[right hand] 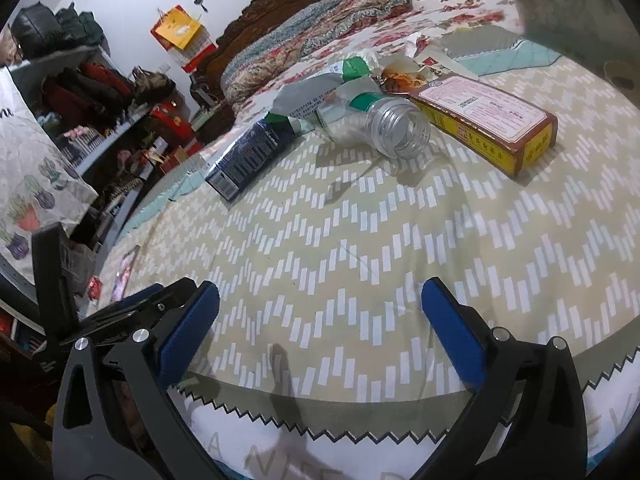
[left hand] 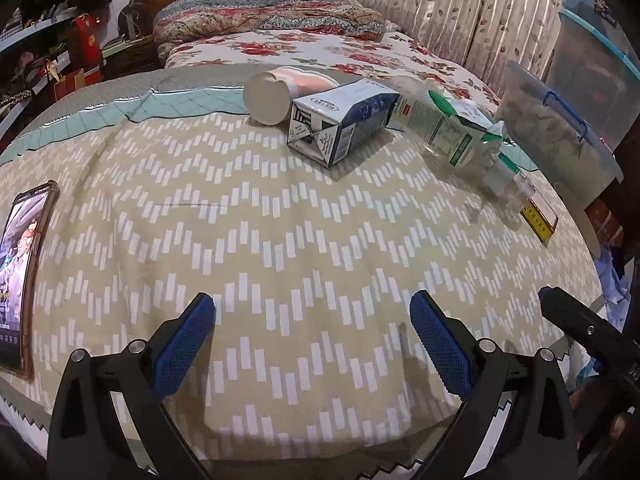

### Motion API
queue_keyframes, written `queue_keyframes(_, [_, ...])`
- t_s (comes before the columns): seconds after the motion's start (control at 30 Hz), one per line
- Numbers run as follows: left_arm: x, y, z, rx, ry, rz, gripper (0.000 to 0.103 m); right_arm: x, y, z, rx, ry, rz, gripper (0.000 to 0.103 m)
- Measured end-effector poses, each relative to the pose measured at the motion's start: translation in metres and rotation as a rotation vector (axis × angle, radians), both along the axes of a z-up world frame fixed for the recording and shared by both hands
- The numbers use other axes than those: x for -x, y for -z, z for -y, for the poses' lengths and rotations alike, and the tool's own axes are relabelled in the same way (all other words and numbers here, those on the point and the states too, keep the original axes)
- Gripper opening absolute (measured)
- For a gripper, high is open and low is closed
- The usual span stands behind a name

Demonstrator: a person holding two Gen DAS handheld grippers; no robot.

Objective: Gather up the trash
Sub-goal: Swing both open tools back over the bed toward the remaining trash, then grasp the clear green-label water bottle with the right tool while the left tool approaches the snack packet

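Note:
Trash lies on a beige zigzag blanket (left hand: 280, 220) on a bed. In the left wrist view I see a blue and white carton (left hand: 340, 122) on its side, a white cup (left hand: 272, 96) behind it, a clear plastic bottle (left hand: 452, 136) with a green label, and a flat red and yellow box (left hand: 540, 218). My left gripper (left hand: 312, 344) is open and empty above the near blanket. In the right wrist view the bottle (right hand: 384, 124), the box (right hand: 488, 120), the carton (right hand: 248, 156) and crumpled wrappers (right hand: 404, 74) lie ahead. My right gripper (right hand: 320, 332) is open and empty.
A phone (left hand: 22, 276) lies on the blanket at the left. A clear lidded storage bin (left hand: 560, 128) stands at the bed's right edge. Pillows (left hand: 264, 16) and a headboard are at the far end. Cluttered shelves (right hand: 88, 100) stand left of the bed.

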State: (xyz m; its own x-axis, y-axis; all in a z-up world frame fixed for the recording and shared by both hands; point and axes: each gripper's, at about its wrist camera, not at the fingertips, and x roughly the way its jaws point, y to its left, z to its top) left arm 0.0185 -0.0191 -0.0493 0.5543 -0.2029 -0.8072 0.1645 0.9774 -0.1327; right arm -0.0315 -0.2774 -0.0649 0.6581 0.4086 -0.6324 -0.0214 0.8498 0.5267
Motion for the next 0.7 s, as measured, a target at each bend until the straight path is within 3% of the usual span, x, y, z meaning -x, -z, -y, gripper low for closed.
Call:
queue_keyframes(0.33, [-0.004,0.002,0.008,-0.043,0.025,-0.012,0.095,-0.001,-0.001,0.001,0.014,-0.017,0.005,0.099])
queue_keyframes(0.37, [-0.004,0.002,0.008,-0.040,0.025,-0.014,0.095,-0.002,-0.002,0.002,0.014,-0.017,0.004,0.097])
queue_keyframes(0.43, [-0.006,0.002,0.008,-0.027,0.024,-0.019,0.095,-0.003,-0.002,0.001,0.009,-0.024,0.006,0.079])
queue_keyframes(0.5, [-0.006,0.002,0.007,-0.018,0.023,-0.020,0.095,-0.006,-0.007,0.003,0.021,-0.018,0.023,0.073])
queue_keyframes(0.7, [-0.005,0.003,0.004,-0.030,0.024,-0.014,0.095,-0.049,-0.055,0.029,0.048,0.016,0.156,0.072])
